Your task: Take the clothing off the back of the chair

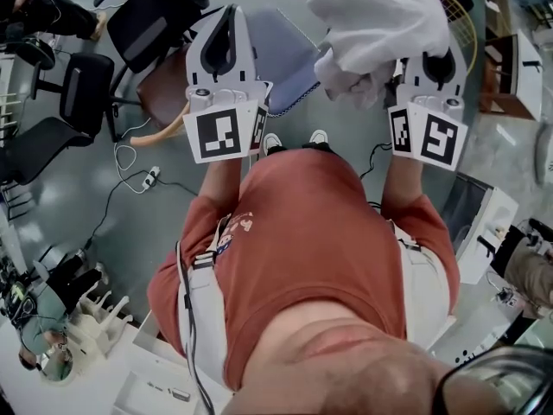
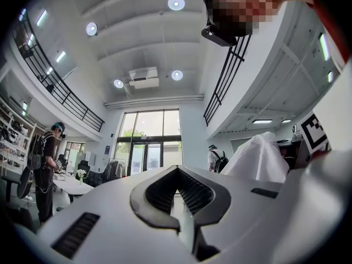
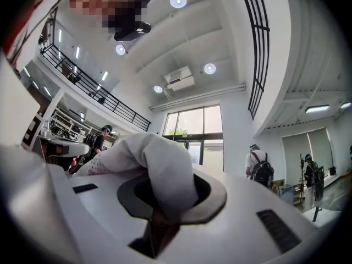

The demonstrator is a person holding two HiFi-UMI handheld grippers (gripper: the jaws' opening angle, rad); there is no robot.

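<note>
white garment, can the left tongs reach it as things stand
Probably yes: the right tongs hold the white garment beside the left tongs, with nothing between them; the shut left tongs would need opening.

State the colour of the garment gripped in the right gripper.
White; the garment shows best in the head view.

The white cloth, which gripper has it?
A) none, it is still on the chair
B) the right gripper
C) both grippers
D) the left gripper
B: in the right gripper view the white cloth is pinched between the jaws of the right gripper, while the left gripper has its jaws together with nothing between them.
</note>
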